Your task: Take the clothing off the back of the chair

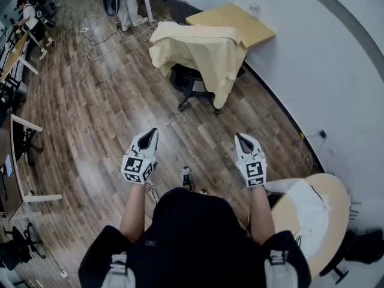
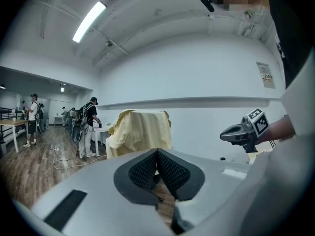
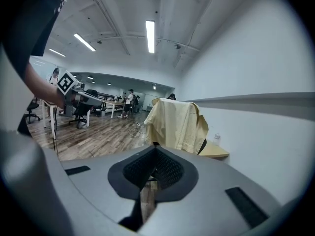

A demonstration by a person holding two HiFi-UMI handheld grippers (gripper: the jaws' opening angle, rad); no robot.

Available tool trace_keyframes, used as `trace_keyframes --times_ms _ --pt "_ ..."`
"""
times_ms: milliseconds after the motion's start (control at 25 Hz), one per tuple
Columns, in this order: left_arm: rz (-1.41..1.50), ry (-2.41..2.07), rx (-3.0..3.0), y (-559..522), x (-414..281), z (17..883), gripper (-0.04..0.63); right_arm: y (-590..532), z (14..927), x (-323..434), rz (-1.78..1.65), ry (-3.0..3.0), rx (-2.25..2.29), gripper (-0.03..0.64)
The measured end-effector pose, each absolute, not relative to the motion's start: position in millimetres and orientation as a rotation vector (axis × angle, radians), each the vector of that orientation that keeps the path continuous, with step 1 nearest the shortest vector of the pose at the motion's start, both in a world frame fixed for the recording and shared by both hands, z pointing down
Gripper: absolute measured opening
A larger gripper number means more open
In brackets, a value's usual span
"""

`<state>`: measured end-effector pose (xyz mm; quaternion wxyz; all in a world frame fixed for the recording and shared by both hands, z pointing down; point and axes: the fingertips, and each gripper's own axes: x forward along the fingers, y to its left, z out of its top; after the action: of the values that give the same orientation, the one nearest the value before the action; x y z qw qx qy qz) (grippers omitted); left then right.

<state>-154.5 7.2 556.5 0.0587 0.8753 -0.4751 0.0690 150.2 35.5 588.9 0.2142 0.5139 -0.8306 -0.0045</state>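
A pale yellow shirt (image 1: pixel 201 53) hangs over the back of a black office chair (image 1: pixel 193 83) on the wood floor, well ahead of me. Both grippers are held in the air short of it, apart from the cloth. My left gripper (image 1: pixel 153 131) is shut with nothing between its pads, and my right gripper (image 1: pixel 239 137) is shut and empty too. The left gripper view shows the shirt (image 2: pixel 140 132) beyond the closed left gripper (image 2: pixel 157 155). In the right gripper view the shirt (image 3: pixel 174 124) hangs past the closed right gripper (image 3: pixel 156 150).
A wooden table (image 1: pixel 240 23) with a clear bottle (image 1: pixel 254 9) stands against the white wall behind the chair. A round table (image 1: pixel 336 221) with white cloth is at my right. Cables (image 1: pixel 102 41) lie on the floor; desks and people are far left.
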Motion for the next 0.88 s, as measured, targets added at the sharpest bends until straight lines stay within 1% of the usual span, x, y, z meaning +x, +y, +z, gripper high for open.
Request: trace_keyframes --times_ms 880 --pt "0.174 -1.335 2.702 -111 -167 566 0.002 -55 603 132 0.018 -2.228 1.513 -0.006"
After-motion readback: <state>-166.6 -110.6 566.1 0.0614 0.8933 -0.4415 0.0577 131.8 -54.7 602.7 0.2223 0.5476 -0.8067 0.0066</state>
